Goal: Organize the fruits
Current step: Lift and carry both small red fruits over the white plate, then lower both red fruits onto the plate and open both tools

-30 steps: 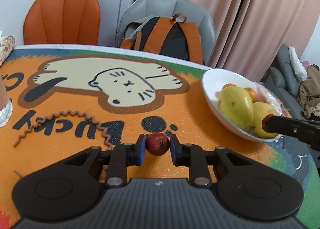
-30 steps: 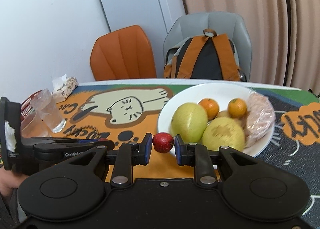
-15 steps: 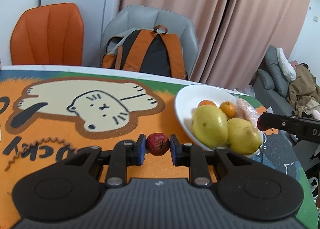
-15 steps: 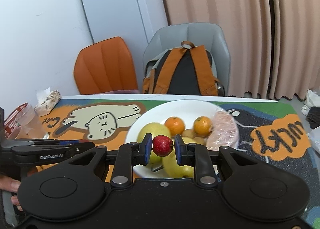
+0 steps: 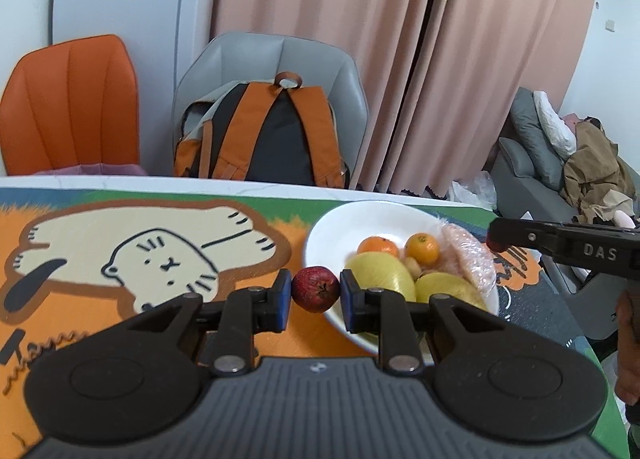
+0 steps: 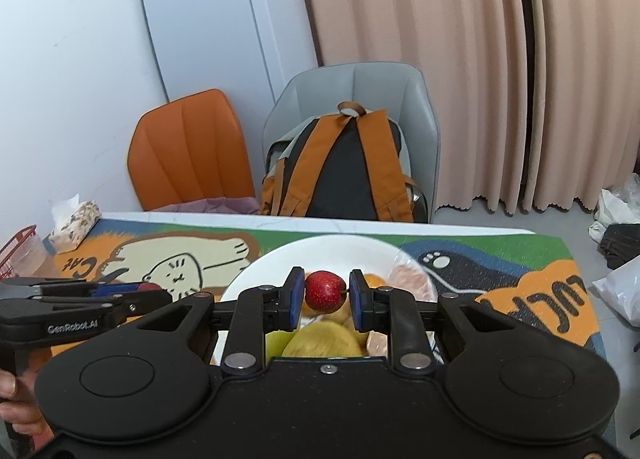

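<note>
Both grippers, left gripper [image 5: 315, 295] and right gripper [image 6: 326, 295], jaws clamped on a dark red fruit [image 5: 316, 289] and a bright red fruit [image 6: 325, 291], have swung from the bench's middle toward the white bowl [image 5: 336, 227], so drop-off looks near.

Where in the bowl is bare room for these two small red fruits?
Bare white shows along the white bowl's far-left inside, behind the oranges. The near side is crowded with yellow fruits; the right side holds a wrapped item.
</note>
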Demonstrator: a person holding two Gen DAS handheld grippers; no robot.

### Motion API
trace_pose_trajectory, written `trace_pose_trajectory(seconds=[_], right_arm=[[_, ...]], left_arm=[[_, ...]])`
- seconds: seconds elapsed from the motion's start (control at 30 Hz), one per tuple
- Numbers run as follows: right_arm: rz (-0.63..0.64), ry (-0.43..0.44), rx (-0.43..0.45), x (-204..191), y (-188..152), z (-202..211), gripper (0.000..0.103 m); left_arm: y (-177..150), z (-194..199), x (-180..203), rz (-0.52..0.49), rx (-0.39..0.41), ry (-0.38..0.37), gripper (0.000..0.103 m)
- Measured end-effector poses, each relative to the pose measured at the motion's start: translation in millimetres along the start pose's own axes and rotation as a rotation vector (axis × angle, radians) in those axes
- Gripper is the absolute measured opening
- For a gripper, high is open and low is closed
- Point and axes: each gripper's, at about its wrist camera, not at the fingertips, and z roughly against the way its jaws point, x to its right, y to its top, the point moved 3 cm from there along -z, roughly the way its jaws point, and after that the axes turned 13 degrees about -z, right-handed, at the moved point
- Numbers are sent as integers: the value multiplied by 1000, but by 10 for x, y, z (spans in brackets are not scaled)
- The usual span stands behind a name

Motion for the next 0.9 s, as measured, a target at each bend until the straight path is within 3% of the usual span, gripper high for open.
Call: trace_pose_trajectory(seconds=[0.13,0.37,0.67,0.9], right_arm=[[-21,2,5,85,50,-74,36],[-69,4,11,228,3,16,38],[-111,-9,27,416,-99,231,51],[-135,-23,26,519,-210,365,52]], left_arm=[[98,-20,75,-18,6,-5,24],[232,-61,195,-52,21,-16,24],[381,-175,411,-90,30,-54,24],[475,-275,598,-113,37,-90,24]])
